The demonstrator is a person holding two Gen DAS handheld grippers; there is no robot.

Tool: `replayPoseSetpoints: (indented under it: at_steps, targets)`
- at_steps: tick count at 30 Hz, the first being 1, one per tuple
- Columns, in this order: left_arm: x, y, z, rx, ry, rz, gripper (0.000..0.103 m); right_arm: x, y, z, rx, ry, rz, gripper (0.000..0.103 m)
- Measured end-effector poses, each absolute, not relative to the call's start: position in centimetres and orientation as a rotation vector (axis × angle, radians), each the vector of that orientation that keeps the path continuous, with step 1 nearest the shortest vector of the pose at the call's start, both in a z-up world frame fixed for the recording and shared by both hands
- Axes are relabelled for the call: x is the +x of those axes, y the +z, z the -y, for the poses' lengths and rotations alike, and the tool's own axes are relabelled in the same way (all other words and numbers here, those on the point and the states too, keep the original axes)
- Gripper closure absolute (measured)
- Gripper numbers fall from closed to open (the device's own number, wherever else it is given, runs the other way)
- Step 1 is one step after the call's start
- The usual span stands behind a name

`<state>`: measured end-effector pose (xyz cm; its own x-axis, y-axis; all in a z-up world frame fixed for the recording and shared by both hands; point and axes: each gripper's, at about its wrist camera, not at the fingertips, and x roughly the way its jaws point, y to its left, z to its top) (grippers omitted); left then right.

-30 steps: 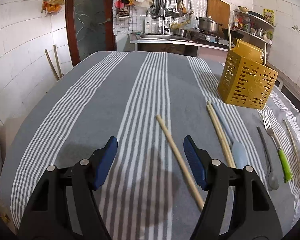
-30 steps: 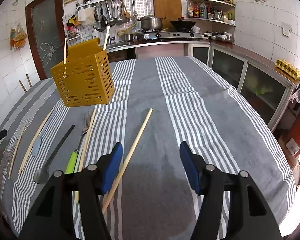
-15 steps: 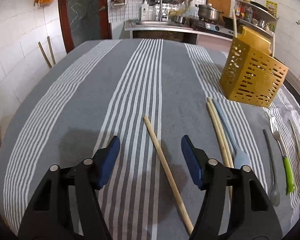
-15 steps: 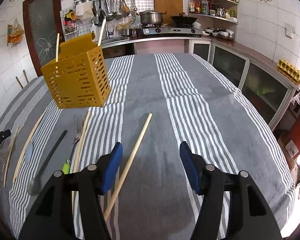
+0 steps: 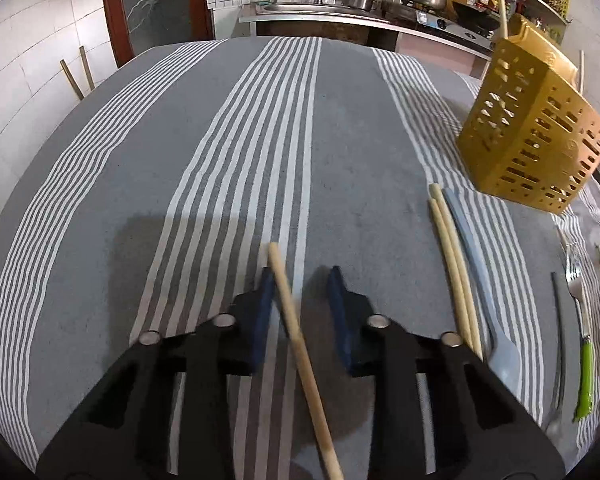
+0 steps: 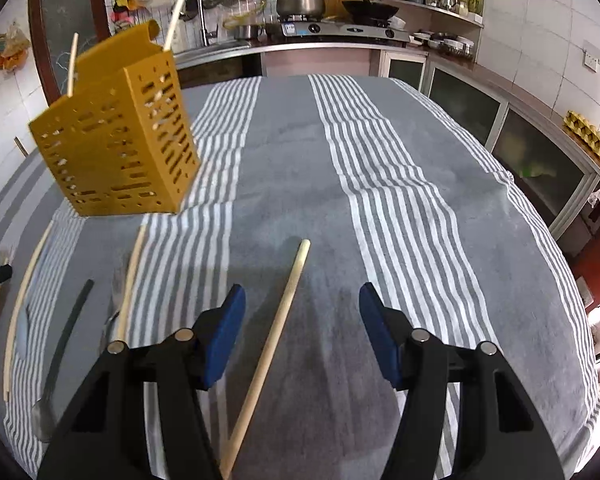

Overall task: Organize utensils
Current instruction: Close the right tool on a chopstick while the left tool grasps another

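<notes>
Left wrist view: left gripper (image 5: 300, 276) low over striped tablecloth (image 5: 140, 160), jaws just closed in to a narrow gap around a wooden chopstick (image 5: 296, 336); left pad touching the stick, right pad apart from it, so not yet clamped. Stick running from 12 o'clock between the tips down toward 6 o'clock. Toward 2 o'clock, yellow utensil holder (image 5: 536, 136), slotted, with sticks poking out on top. At 3 o'clock, a pair of pale chopsticks (image 5: 456, 276) lying side by side, touching a light blue spoon (image 5: 480, 292); farther right a dark spoon (image 5: 558, 332) and a green-handled fork (image 5: 582, 328).

Right wrist view: right gripper (image 6: 302, 300) with jaws held wide, nothing gripped; another wooden chopstick (image 6: 276, 328) lying on the cloth between the fingers, clear of both pads. Holder (image 6: 116, 140) at 10 o'clock; remaining utensils at 8 to 9 o'clock.
</notes>
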<state>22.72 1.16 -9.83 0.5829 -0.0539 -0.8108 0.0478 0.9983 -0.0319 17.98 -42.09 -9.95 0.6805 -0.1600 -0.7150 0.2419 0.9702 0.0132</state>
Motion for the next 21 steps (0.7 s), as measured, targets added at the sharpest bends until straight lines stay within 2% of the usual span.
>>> replayPoseSetpoints:
  at_steps: [2,9,12,14,18,21]
  targets:
    - [23.1,-9.9,-1.2,-0.01,-0.054,-0.949,0.097,18.5,-10.2,42.3,0.112,-0.231,-0.803,0.044]
    - [23.9,-9.8,-0.8,0.002,-0.067,-0.959,0.097,20.9,-10.7,42.9,0.133,-0.239,-0.869,0.047]
    - [24.1,-9.7,-0.7,0.003,-0.064,-0.954,0.097,21.8,-11.1,42.9,0.123,-0.251,-0.895,0.063]
    - [24.2,-9.6,-0.4,0.006,-0.061,-0.95,0.097,22.4,-11.3,42.7,0.122,-0.239,-0.912,0.084]
    - [24.3,-9.6,0.1,0.011,-0.059,-0.941,0.097,22.7,-11.2,42.1,0.114,-0.218,-0.922,0.096]
    - [24.2,-9.3,0.3,0.012,-0.071,-0.932,0.097,22.5,-10.8,42.1,0.136,-0.201,-0.909,0.097]
